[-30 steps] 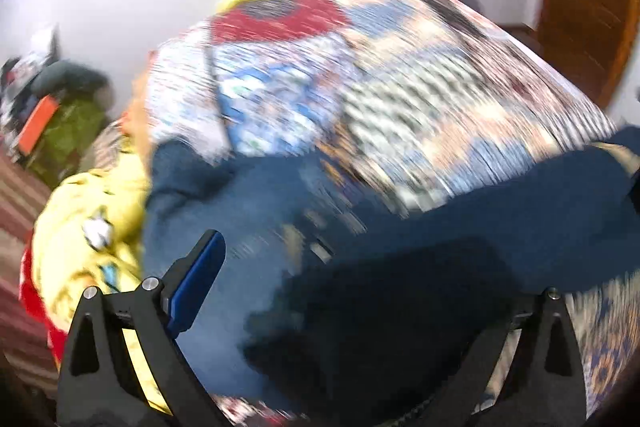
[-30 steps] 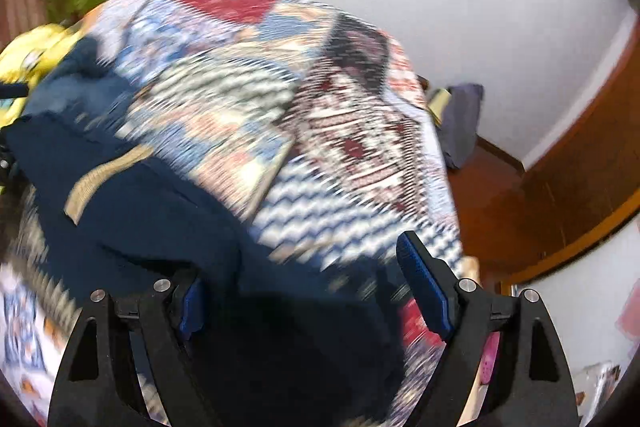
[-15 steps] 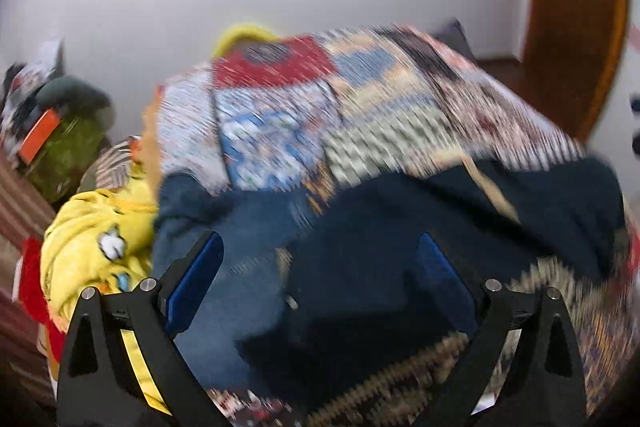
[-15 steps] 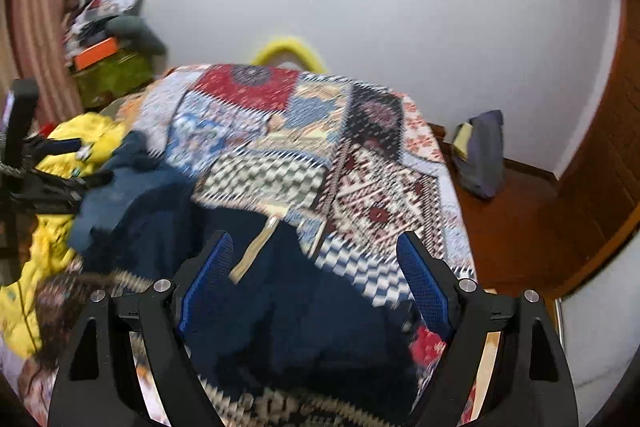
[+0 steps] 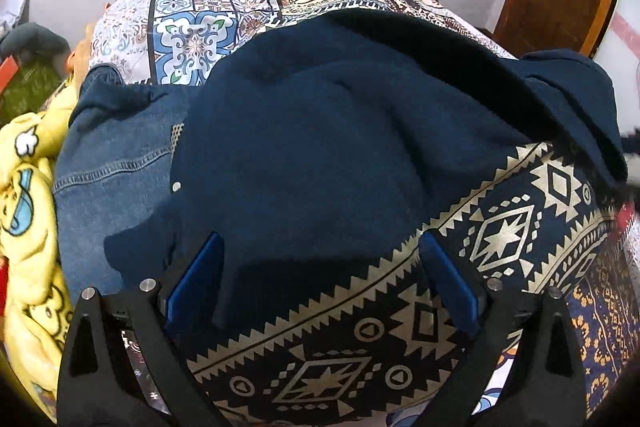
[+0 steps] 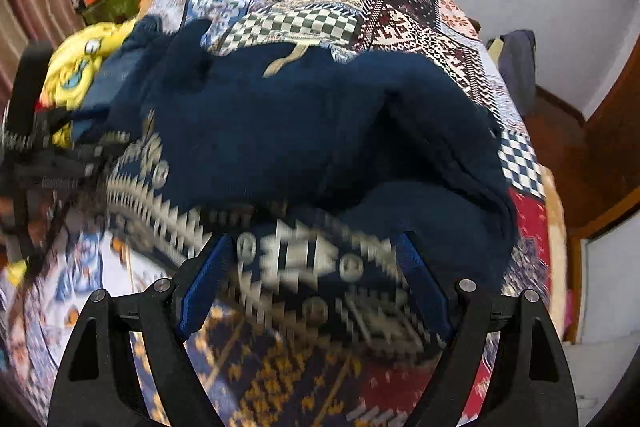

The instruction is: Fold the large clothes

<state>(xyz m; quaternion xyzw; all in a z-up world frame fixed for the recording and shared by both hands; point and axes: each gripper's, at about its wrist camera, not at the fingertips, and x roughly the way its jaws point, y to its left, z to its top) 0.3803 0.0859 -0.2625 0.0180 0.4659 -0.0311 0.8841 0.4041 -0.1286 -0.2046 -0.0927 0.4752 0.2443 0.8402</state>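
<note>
Navy sweater with cream geometric hem fills centre frame on patchwork bedspread; left gripper and right gripper both spread, empty — pinch hem corners evenly before folding.

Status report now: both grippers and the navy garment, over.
Left gripper open, right gripper open. Navy garment rumpled on bed, unfolded. Denim piece beside it.

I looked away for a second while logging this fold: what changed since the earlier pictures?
Both claws, left and right, dropped closer to the navy patterned garment, whose geometric border now fills the view beneath them. Both stay open, gripping nothing. The jeans and yellow cartoon blanket stayed put.
</note>
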